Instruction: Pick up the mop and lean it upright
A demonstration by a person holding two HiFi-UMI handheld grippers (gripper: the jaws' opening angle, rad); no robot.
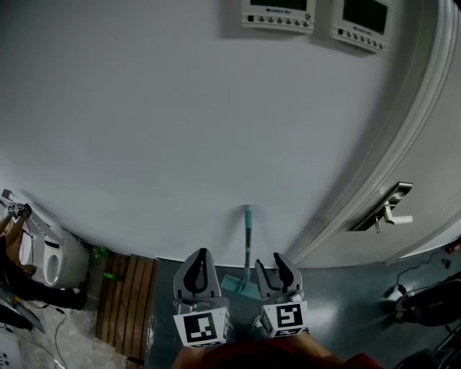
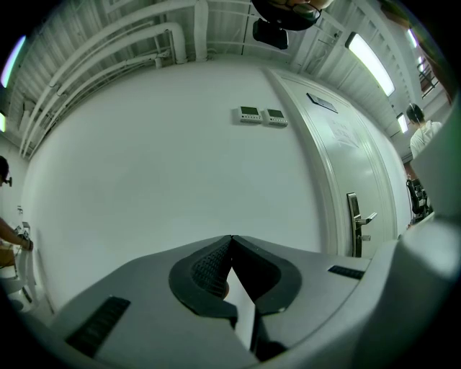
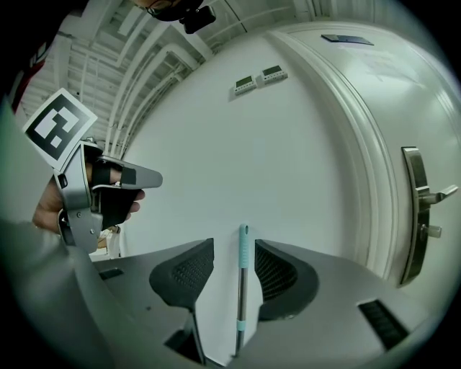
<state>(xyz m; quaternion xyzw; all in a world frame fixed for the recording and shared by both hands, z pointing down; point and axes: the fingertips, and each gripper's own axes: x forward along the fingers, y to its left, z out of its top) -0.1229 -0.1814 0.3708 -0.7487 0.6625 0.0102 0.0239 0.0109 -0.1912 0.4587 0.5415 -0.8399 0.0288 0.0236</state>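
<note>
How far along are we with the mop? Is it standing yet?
Done, by the look of it: the mop stands upright, its handle leaning on the white wall and its head on the floor. In hand: nothing. The right gripper is open, and the handle shows between its jaws untouched. The left gripper is shut and empty. Left: probably just backing away.

- The right gripper [image 1: 272, 268] is covering part of the mop [image 1: 247, 238] and its head in the head view.
- The top edge is cutting off two wall panels [image 1: 278, 16]; their print is showing too small to read.
</note>
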